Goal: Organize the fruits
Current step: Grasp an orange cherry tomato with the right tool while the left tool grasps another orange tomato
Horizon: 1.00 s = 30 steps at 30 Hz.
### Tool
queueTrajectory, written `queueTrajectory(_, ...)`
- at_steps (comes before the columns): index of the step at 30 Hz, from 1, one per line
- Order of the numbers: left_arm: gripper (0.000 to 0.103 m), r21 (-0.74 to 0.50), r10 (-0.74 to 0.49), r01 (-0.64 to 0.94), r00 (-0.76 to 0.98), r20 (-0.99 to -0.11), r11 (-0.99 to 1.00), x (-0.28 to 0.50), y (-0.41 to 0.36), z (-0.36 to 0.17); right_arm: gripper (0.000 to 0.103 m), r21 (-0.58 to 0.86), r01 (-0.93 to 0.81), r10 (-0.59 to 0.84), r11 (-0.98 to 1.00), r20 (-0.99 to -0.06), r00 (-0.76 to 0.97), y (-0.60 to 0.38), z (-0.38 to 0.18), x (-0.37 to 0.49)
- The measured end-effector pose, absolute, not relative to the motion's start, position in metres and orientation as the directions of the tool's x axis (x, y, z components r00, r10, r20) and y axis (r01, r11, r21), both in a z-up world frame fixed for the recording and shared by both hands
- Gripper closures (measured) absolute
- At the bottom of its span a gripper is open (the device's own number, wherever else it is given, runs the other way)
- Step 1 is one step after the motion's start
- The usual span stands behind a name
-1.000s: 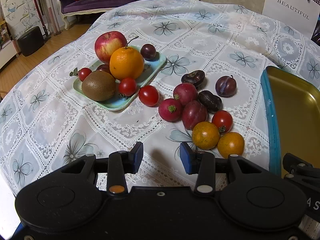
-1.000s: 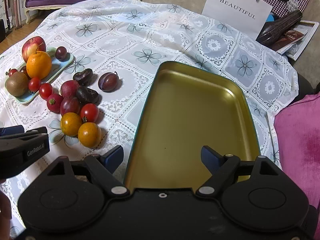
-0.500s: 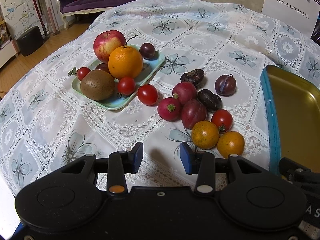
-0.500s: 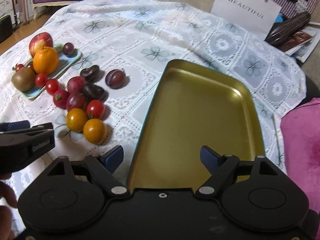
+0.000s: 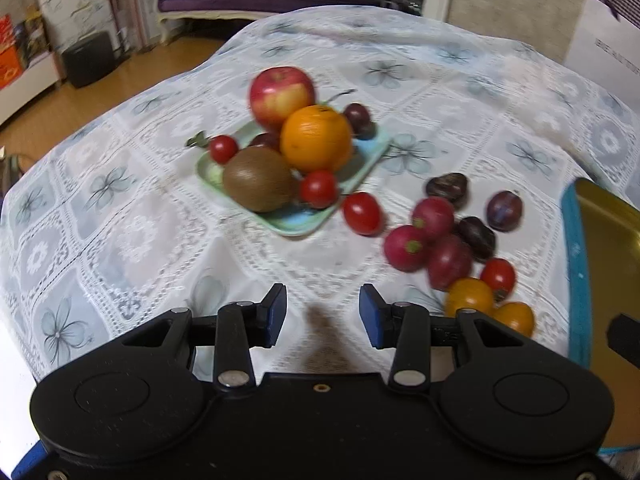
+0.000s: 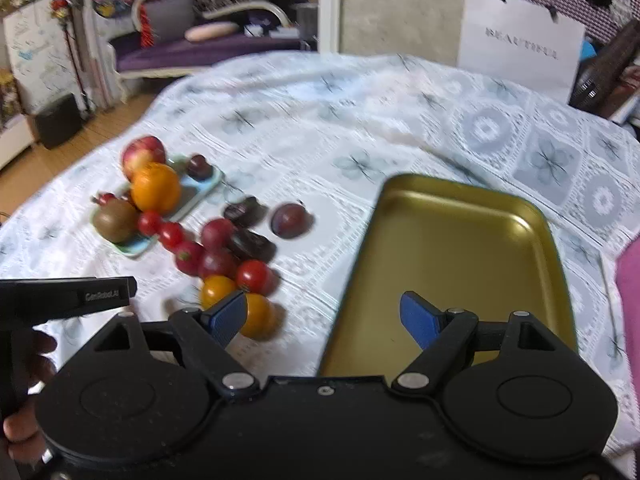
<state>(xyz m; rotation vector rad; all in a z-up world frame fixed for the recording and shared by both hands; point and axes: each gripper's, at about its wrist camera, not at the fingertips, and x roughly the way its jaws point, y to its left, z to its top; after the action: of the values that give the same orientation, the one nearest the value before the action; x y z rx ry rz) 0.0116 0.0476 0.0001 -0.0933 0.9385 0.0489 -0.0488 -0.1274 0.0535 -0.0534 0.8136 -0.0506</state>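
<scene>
A small green plate holds an apple, an orange, a kiwi, cherry tomatoes and a dark plum. Loose on the tablecloth to its right lie a red tomato, radishes, plums and two orange tomatoes. My left gripper is open and empty, above bare cloth in front of the plate. My right gripper is open and empty, above the near left rim of the empty gold tray, with the orange tomatoes beside its left finger.
A white paper bag stands at the table's far edge, with dark items to its right. A purple sofa and wooden floor lie beyond the table. A pink cushion sits at the right edge. The left gripper's body shows at left.
Both grippers have moved; the left one swung left toward the plate, the right one rose and shifted left toward the loose fruit. Both stay open. No fruit has moved.
</scene>
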Motion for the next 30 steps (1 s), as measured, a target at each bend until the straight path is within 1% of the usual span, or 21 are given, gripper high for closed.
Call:
queueTrajectory(5,0.052,-0.077,0.001,-0.110,0.584,-0.812,0.991,0.015,0.059,-0.002,0.018,-0.086,0.000,-0.054,0.996,-0.628,0.776,-0.117,0.042,-0.063)
queueTrajectory(9,0.052,-0.107,-0.034,-0.096,0.570,-0.821,0.990,0.017,0.061,-0.004,0.019,-0.096,-0.070,-0.010,0.993,-0.653,0.757,-0.106,0.029,-0.061)
queueTrajectory(12,0.052,-0.123,-0.059,-0.075,0.569,-0.820,0.990,0.017,0.059,-0.004,0.022,-0.089,-0.104,0.016,0.991,-0.675,0.737,-0.101,0.019,-0.057)
queueTrajectory(16,0.052,-0.126,-0.078,-0.046,0.568,-0.819,0.991,0.017,0.055,-0.003,0.036,-0.105,-0.143,0.031,0.984,-0.691,0.722,-0.095,0.004,-0.050)
queueTrajectory(19,0.052,-0.114,-0.075,-0.034,0.567,-0.820,0.993,0.018,0.050,-0.003,0.055,-0.097,-0.157,0.038,0.983,-0.726,0.686,-0.096,-0.006,-0.040)
queueTrajectory(20,0.052,-0.109,-0.073,-0.030,0.567,-0.820,0.994,0.018,0.049,-0.004,0.058,-0.089,-0.155,0.038,0.984,-0.744,0.668,-0.097,-0.011,-0.035)
queueTrajectory(21,0.052,-0.104,-0.071,-0.026,0.567,-0.821,0.994,0.018,0.047,-0.004,0.065,-0.079,-0.147,0.036,0.986,-0.759,0.650,-0.098,-0.015,-0.030)
queueTrajectory(22,0.052,-0.098,-0.068,-0.023,0.565,-0.822,0.995,0.019,0.046,-0.004,0.067,-0.070,-0.138,0.033,0.988,-0.773,0.633,-0.099,-0.018,-0.026)
queueTrajectory(25,0.052,-0.087,-0.061,-0.020,0.559,-0.827,0.996,0.020,0.043,-0.007,0.067,-0.042,-0.125,0.042,0.991,-0.797,0.602,-0.102,-0.026,-0.015)
queueTrajectory(30,0.052,-0.078,-0.059,-0.012,0.547,-0.835,0.997,0.023,0.040,-0.012,0.065,-0.047,-0.134,0.045,0.990,-0.790,0.611,-0.101,-0.030,-0.007)
